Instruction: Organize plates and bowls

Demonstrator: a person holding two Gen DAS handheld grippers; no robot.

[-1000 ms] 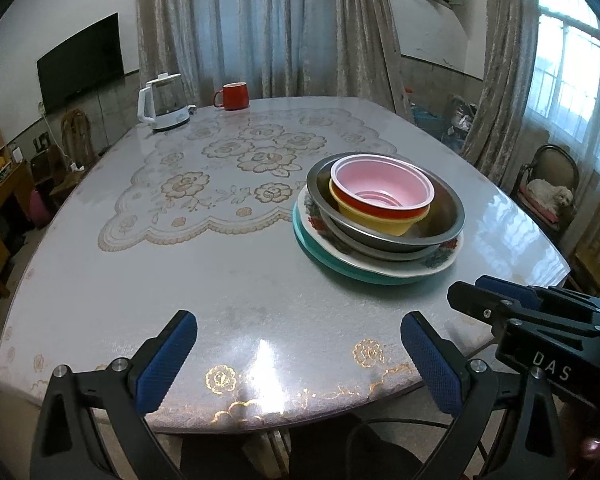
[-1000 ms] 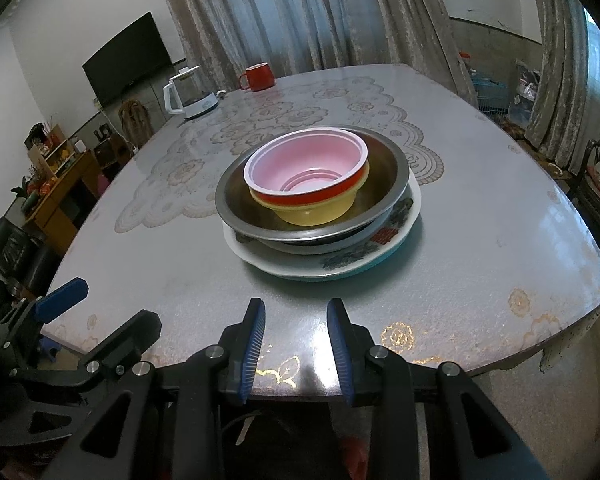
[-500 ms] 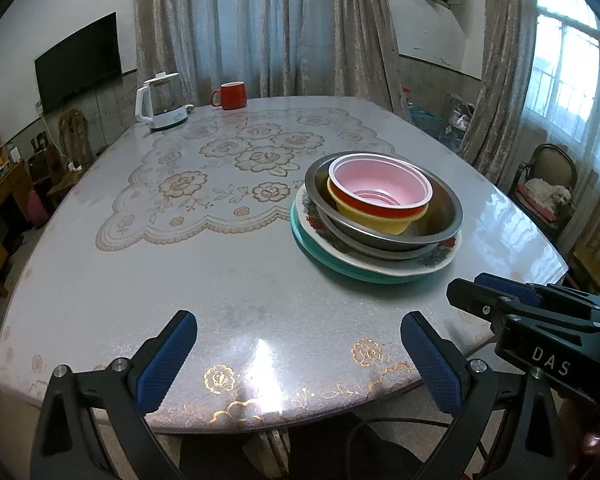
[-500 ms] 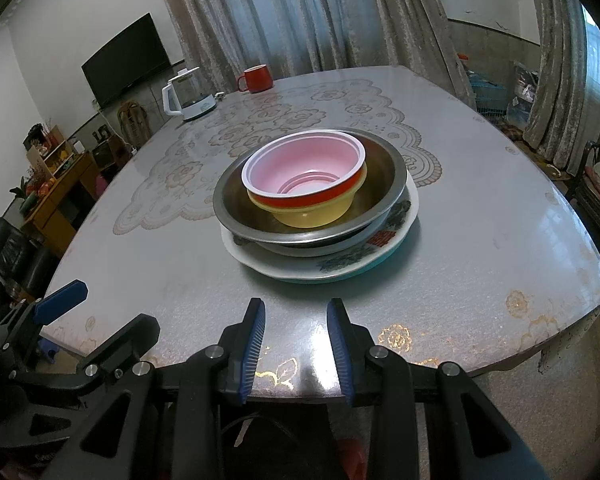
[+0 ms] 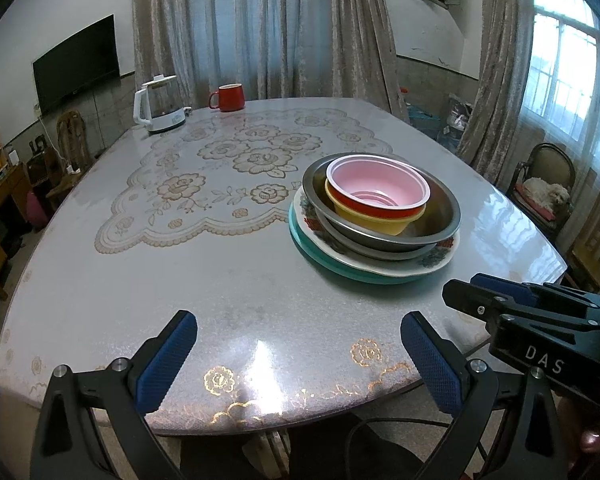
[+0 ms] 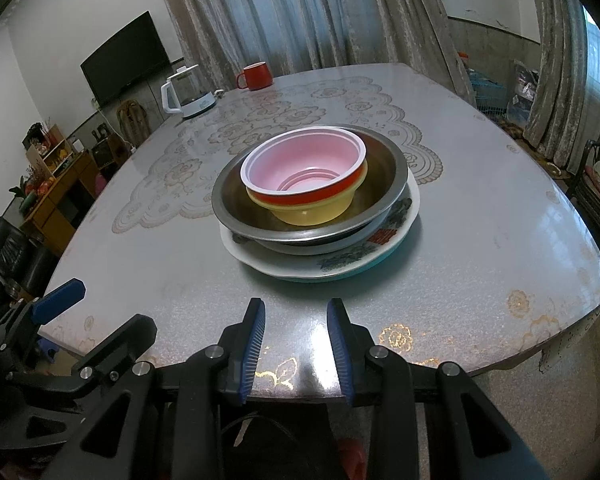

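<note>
One stack of dishes stands on the table's right half. A teal plate (image 5: 340, 269) lies at the bottom, with a white floral plate (image 5: 434, 259) on it. Above those sits a steel bowl (image 5: 442, 216), holding a yellow bowl (image 5: 380, 222) with a pink-lined red bowl (image 5: 376, 184) nested inside. The same stack fills the middle of the right wrist view, topped by the pink-lined bowl (image 6: 304, 168). My left gripper (image 5: 299, 324) hangs wide open over the table's near edge, left of the stack. My right gripper (image 6: 296, 308) has a narrow gap between its jaws and nothing in it, just short of the stack.
A white kettle (image 5: 158, 106) and a red mug (image 5: 230, 98) stand at the far edge of the table (image 5: 160, 280). A lace-pattern cloth covers the table's middle. At the right, off the table, a chair (image 5: 548, 168) holds a small white dog.
</note>
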